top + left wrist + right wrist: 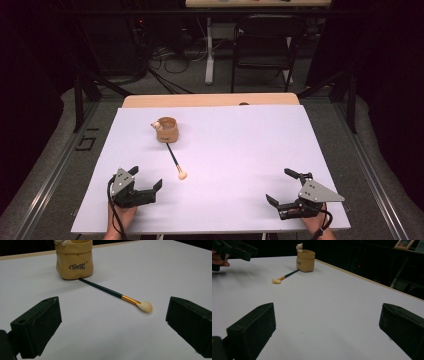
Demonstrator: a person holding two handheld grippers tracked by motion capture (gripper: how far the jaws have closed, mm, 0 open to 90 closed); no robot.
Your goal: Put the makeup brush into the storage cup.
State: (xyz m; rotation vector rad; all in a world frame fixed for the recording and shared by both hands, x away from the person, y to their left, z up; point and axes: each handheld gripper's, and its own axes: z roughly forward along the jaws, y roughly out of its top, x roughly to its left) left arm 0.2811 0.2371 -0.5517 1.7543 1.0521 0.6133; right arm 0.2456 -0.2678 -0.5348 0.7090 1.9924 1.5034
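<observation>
A tan sack-shaped cup [167, 129] marked "Best" [74, 260] [305, 260] stands upright on the white table top, with a small bear figure on its rim. A makeup brush [175, 162] with a dark handle, gold ferrule and cream tip [117, 295] [283, 277] lies flat, its handle end touching the cup's base. My left gripper [146, 178] rests near the front left edge, open and empty, facing the brush. My right gripper [282, 186] sits at the front right, open, nothing between its jaws.
The white sheet [240, 150] covers a wooden table [210, 99] whose far edge shows. A black chair [265, 42] and a desk leg with cables stand on the floor beyond. In the right gripper view, the other hand's gripper [234, 250] is at the upper left.
</observation>
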